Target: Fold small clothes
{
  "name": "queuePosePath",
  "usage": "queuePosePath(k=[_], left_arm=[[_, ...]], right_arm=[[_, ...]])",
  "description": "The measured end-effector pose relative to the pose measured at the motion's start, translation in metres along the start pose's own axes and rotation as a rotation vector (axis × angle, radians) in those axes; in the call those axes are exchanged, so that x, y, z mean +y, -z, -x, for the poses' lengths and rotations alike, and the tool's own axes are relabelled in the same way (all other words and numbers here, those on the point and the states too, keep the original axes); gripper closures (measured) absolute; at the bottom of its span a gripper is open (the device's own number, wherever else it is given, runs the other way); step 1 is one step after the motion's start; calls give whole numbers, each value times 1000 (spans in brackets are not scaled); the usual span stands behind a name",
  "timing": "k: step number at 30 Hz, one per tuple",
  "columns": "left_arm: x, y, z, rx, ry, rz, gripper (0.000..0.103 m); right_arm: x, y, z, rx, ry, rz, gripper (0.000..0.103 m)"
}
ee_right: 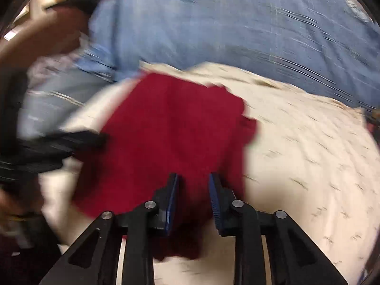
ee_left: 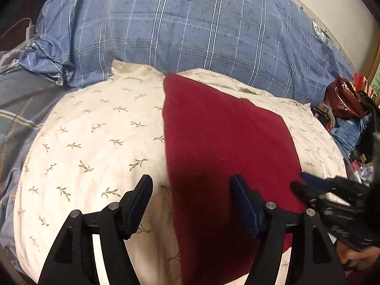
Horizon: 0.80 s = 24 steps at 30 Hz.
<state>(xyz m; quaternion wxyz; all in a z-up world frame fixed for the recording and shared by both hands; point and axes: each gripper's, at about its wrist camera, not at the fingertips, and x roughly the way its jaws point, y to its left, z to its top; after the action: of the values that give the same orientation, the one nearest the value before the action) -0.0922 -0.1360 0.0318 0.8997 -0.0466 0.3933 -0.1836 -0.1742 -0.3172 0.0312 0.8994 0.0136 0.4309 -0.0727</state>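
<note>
A dark red cloth (ee_left: 218, 147) lies flat on a cream pillow with a leaf print (ee_left: 95, 142). My left gripper (ee_left: 191, 185) is open above the cloth's near left edge, one finger over the pillow, one over the cloth. My right gripper (ee_left: 306, 182) shows at the cloth's right edge in the left wrist view. In the blurred right wrist view the right gripper (ee_right: 193, 180) is open by a narrow gap over the near end of the red cloth (ee_right: 171, 137), holding nothing. The left gripper (ee_right: 90, 137) reaches in from the left there.
A blue plaid duvet (ee_left: 190, 40) lies behind the pillow. A grey striped sheet (ee_left: 19, 109) is at the left. Clutter with a dark red shiny bag (ee_left: 344, 97) and blue fabric (ee_left: 346, 133) sits at the right.
</note>
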Motion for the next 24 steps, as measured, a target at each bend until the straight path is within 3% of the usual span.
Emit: queuePosePath(k=[3, 7, 12, 15, 18, 20, 24], left_arm=[[-4, 4, 7, -13, -30, -13, 34], [-12, 6, 17, -35, -66, -29, 34], [-19, 15, 27, -34, -83, -44, 34], [-19, 16, 32, -48, -88, -54, 34], [-19, 16, 38, -62, -94, -54, 34], [-18, 17, 42, -65, -93, -53, 34], [-19, 19, 50, -75, -108, -65, 34]], right_arm=[[-14, 3, 2, -3, -68, -103, 68], [-2, 0, 29, -63, -19, -62, 65], [21, 2, 51, -123, -97, -25, 65], [31, 12, 43, -101, -91, 21, 67], [31, 23, 19, -16, 0, 30, 63], [23, 27, 15, 9, -26, -39, 62], [15, 21, 36, -29, -71, -118, 58]])
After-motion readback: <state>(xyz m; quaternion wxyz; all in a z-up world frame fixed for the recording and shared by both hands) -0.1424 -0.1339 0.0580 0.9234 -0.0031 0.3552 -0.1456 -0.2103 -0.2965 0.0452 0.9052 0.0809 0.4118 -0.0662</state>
